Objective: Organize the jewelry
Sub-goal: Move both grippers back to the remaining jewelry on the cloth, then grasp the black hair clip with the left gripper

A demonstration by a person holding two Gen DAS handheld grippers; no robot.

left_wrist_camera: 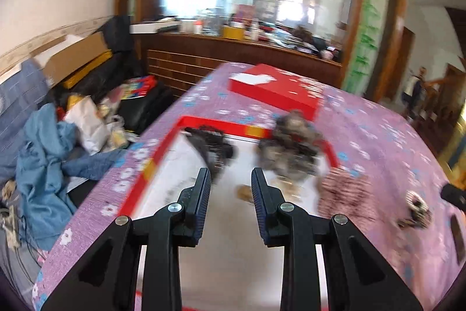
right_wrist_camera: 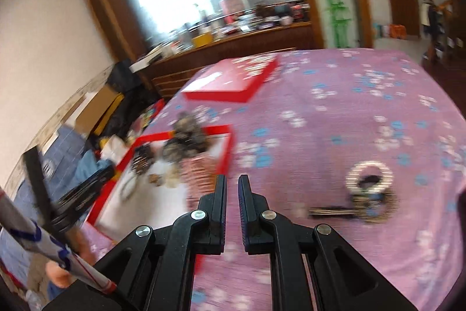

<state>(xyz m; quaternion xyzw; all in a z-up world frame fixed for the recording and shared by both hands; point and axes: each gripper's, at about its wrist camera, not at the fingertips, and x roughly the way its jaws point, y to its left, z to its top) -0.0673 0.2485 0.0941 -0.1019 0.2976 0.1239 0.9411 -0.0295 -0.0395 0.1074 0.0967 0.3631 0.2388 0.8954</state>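
Your left gripper (left_wrist_camera: pixel 231 179) is hanging part-open and empty over the red tray (left_wrist_camera: pixel 151 165) of blurred jewelry (left_wrist_camera: pixel 291 147). Your right gripper (right_wrist_camera: pixel 232 185) is showing a narrow empty gap above the purple cloth (right_wrist_camera: pixel 335 112), bracelets (right_wrist_camera: pixel 368 194) lying nearby.

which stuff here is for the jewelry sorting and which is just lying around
For the job:
open red box
red lid
hair ties in box
loose pieces on cloth

Lying about:
blue clothes
cardboard box
shelf clutter

No text or label can be read.
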